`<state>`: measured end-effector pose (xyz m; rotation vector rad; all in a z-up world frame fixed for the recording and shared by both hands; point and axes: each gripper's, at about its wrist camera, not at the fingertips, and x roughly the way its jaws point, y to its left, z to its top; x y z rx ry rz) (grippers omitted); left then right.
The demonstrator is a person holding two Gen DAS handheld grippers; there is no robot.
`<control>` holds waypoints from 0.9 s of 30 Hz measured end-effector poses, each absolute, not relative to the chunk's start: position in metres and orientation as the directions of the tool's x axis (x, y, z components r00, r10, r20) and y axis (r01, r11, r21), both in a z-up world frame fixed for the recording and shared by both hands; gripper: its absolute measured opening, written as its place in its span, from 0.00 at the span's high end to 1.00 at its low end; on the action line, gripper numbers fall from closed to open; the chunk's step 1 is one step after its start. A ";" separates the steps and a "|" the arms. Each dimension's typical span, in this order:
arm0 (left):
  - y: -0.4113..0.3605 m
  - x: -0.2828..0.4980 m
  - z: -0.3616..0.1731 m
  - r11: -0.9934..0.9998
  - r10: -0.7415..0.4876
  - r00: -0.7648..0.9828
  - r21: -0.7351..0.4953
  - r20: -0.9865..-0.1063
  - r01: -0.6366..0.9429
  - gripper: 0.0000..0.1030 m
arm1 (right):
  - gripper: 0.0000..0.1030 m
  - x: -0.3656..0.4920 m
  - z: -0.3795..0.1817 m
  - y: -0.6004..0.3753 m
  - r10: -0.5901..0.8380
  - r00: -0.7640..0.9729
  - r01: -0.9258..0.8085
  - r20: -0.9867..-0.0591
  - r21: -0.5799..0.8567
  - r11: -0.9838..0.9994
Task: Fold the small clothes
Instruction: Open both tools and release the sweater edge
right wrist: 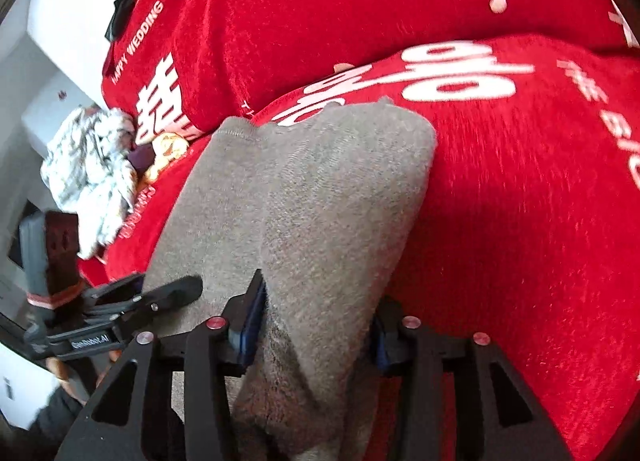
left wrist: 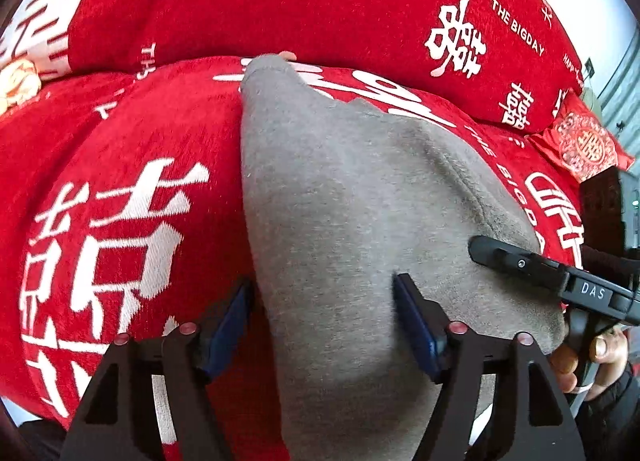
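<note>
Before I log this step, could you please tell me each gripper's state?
Left gripper: open, grey garment between its jaws.
Right gripper: open around the garment's fold.

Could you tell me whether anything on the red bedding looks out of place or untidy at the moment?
Yes: a crumpled white patterned cloth lies bunched in a heap at the edge of the red printed blanket, unfolded. The grey fleece garment also has a raised ridge near its folded edge instead of lying flat.
</note>
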<state>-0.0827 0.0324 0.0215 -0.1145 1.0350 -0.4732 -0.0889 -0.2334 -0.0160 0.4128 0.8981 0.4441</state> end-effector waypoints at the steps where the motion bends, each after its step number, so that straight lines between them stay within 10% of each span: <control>1: 0.035 -0.082 0.020 0.889 -0.443 0.411 -0.329 -0.797 0.318 0.29 | 0.49 -0.088 -0.020 -0.237 0.544 0.539 -0.186 -0.643 0.540 0.821; 15: -0.003 -0.061 0.085 0.904 -0.390 0.506 -0.213 -0.770 0.372 0.29 | 0.45 -0.088 0.047 -0.235 0.503 0.638 -0.228 -0.583 0.480 0.847; 27: -0.031 -0.025 0.033 0.908 -0.338 0.423 -0.174 -0.841 0.381 0.30 | 0.46 -0.034 0.004 -0.232 0.540 0.537 -0.202 -0.649 0.522 0.829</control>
